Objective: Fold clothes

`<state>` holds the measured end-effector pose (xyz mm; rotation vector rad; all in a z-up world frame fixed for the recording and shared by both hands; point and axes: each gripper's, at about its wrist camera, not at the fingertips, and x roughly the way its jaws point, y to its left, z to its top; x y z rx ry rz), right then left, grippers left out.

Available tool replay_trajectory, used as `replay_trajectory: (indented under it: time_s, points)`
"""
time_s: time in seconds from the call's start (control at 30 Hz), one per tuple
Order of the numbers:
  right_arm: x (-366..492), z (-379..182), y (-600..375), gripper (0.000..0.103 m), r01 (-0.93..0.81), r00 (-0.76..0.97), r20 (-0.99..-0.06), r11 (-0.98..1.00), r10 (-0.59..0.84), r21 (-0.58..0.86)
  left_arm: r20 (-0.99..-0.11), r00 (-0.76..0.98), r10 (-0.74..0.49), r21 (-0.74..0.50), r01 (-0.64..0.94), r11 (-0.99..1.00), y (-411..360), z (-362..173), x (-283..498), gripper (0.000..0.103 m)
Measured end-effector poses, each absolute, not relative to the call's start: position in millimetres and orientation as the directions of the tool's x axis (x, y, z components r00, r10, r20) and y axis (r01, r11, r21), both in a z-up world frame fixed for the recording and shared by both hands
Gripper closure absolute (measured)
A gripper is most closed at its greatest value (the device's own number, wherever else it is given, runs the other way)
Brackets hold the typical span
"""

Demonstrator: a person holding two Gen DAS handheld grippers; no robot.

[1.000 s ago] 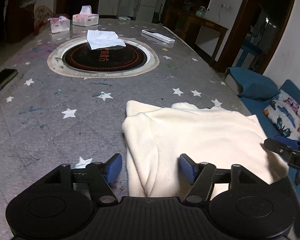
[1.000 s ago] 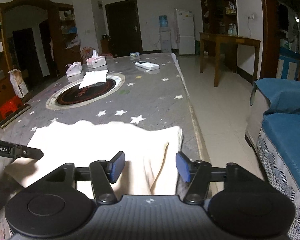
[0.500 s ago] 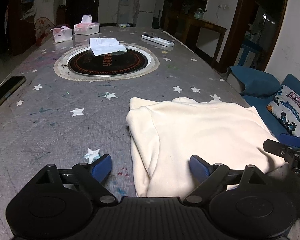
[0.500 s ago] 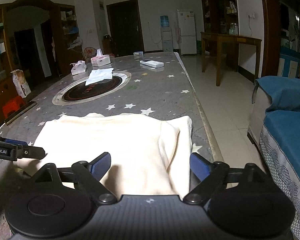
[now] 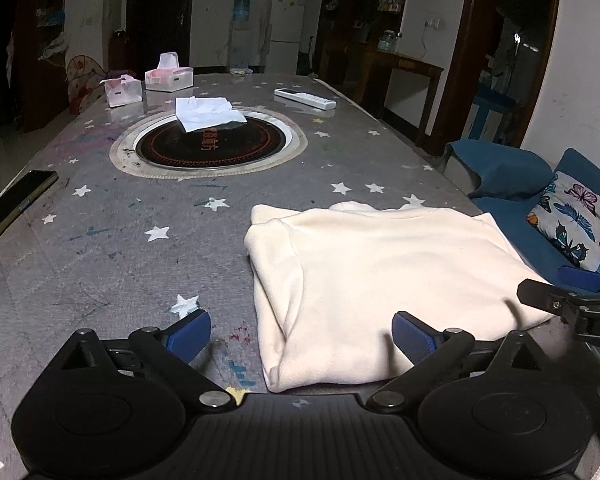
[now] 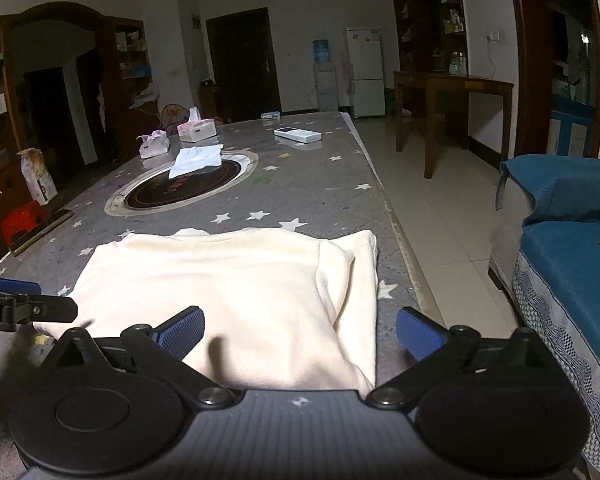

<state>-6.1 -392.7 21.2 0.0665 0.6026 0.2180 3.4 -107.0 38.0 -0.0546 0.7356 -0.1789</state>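
Left gripper [image 5: 302, 332] and right gripper [image 6: 300, 330] held level, side by side above the cream garment's [image 5: 380, 276] near edge, jaws spread wide, gripping nothing.

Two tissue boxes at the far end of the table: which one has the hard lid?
The larger white tissue box with the pink lid, standing farther back. The smaller pink soft tissue pack beside it, nearer the table edge, is a crinkled plastic wrap with no lid.

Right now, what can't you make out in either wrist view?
- Cream garment: near hem hidden behind the left tongs in the left wrist view, and behind the right tongs in the right wrist view.
- Hotplate lettering: too small, partly covered by the white cloth.
- Phone: cut off by the left view's edge.
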Motion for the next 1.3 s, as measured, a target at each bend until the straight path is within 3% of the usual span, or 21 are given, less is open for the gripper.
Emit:
replay_trajectory:
  time_s: [0.53, 0.73, 1.3]
  points:
    - [-26, 28, -390, 0.0, -0.165, 0.833, -0.509, 0.976, 0.216, 0.145, -0.605, 0.769, -0.207, -0.114, 0.174, 0.978, -111, 49, -20, 0.0]
    - [-36, 31, -385, 0.0, -0.178, 0.84, -0.49, 0.972, 0.232, 0.155, -0.558, 0.809, -0.183, -0.063, 0.179, 0.982, -116, 54, -34, 0.0]
    - [-61, 33, -380, 0.0, -0.174, 0.848, -0.468, 0.965, 0.249, 0.199, -0.609, 0.774, -0.176, -0.07, 0.169, 0.983, -120, 44, -46, 0.0]
